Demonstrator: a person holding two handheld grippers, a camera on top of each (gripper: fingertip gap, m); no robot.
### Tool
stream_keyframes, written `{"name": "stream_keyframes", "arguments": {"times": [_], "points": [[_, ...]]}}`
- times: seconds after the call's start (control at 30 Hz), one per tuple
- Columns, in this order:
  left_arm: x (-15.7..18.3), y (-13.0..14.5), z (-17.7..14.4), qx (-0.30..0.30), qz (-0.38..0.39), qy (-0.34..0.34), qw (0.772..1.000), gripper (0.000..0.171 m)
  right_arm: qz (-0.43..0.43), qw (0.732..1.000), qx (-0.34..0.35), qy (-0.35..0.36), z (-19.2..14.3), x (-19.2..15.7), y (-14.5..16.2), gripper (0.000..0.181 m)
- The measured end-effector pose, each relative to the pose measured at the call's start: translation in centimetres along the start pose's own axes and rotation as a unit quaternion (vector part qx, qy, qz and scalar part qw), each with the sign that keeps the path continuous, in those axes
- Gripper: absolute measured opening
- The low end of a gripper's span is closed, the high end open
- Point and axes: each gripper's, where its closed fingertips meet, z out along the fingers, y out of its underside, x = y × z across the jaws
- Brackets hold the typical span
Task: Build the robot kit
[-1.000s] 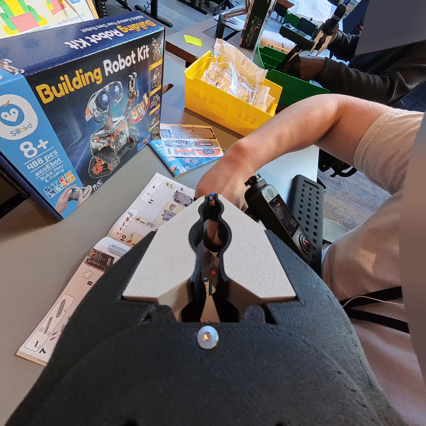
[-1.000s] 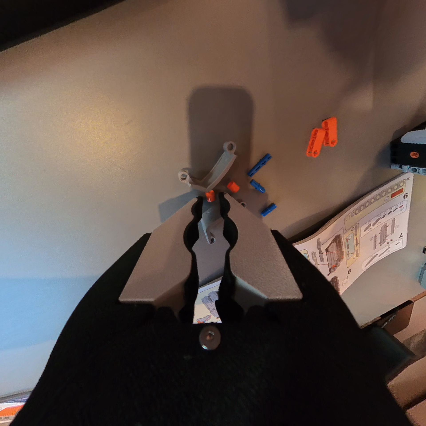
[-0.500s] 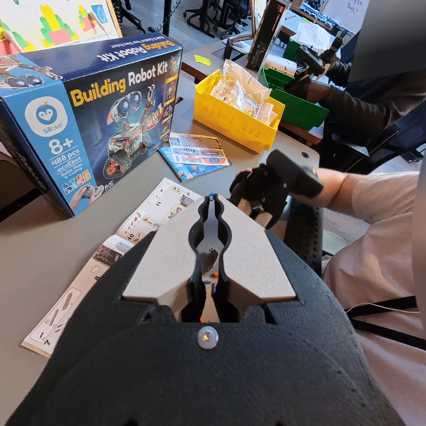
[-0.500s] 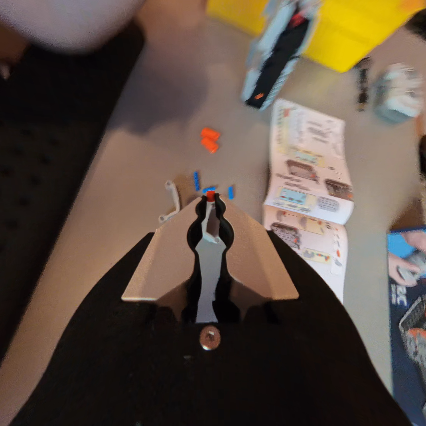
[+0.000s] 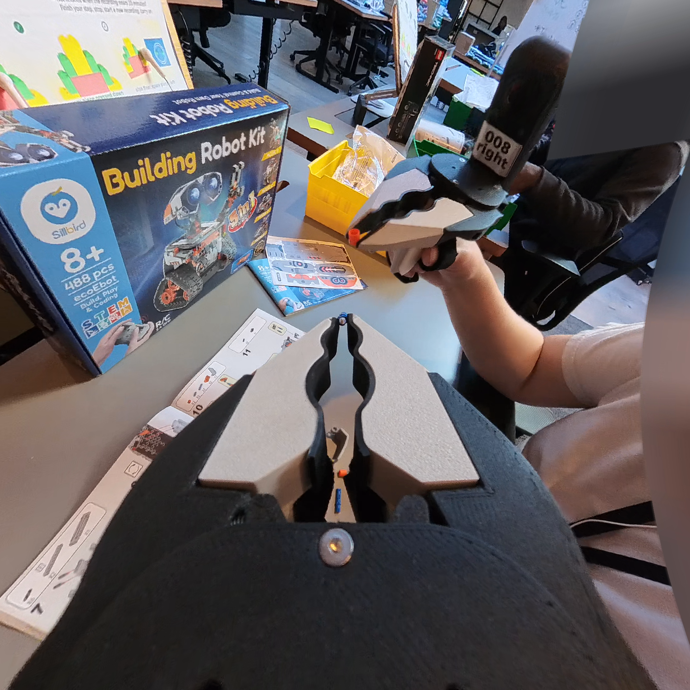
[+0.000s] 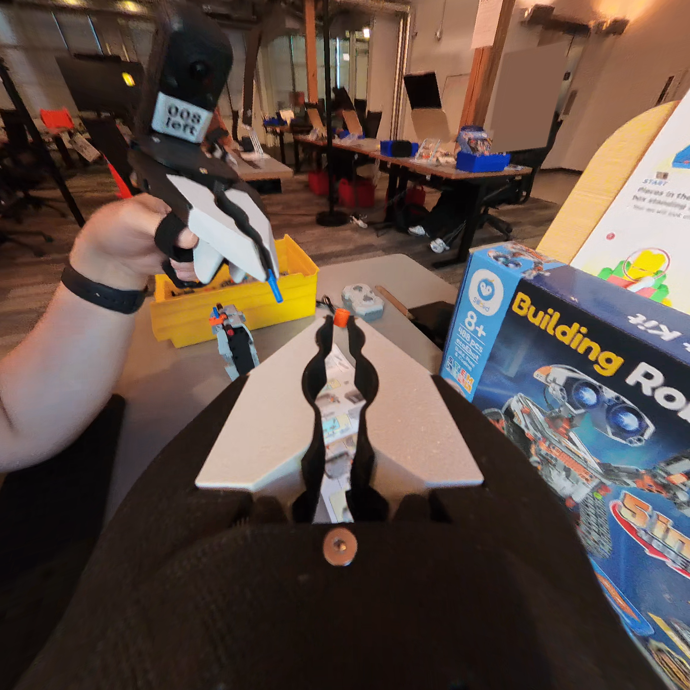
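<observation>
1. Left hand-held gripper (image 5: pixel 342 320) is pinched tight on a little blue pin (image 6: pixel 274 286), up off the grey surface (image 5: pixel 74 429). The pin sticks out past the tips.
2. Right hand-held gripper (image 6: pixel 340 322) is clamped on a small orange piece (image 6: pixel 341 317), also in the air, tips facing the left one.
3. Down below: open instruction booklet (image 5: pixel 224 373), a grey curved part (image 5: pixel 338 442), a loose blue pin (image 5: pixel 338 500).
4. Big blue kit box (image 5: pixel 149 209) stands behind the booklet, a yellow bin (image 5: pixel 332 198) farther back.
</observation>
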Motion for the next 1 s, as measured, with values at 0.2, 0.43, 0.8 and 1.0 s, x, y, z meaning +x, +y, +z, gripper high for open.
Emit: {"name": "stream_keyframes", "arguments": {"times": [0.2, 0.43, 0.8, 1.0], "points": [[-1.1, -0.2, 1.7, 0.015, -0.033, 0.007, 0.999, 0.002, -0.012, 0.999, -0.033, 0.019, -0.7, 2.9, 2.8, 0.006], [-1.7, -0.4, 2.2, 0.029, -0.049, 0.008, 0.998, 0.002, 0.036, 0.999, 0.001, -0.020, -0.4, 3.7, 3.8, 0.006], [0.4, -1.4, 2.0, 0.041, -0.022, 0.021, 0.999, 0.002, 0.060, 0.996, -0.015, -0.071, 1.9, 0.8, 4.6, 0.006], [1.4, -2.2, 0.7, 0.059, 0.006, 0.011, 0.998, 0.002, 0.033, 0.997, -0.009, -0.070, 1.9, -0.4, 3.5, 0.006]]}}
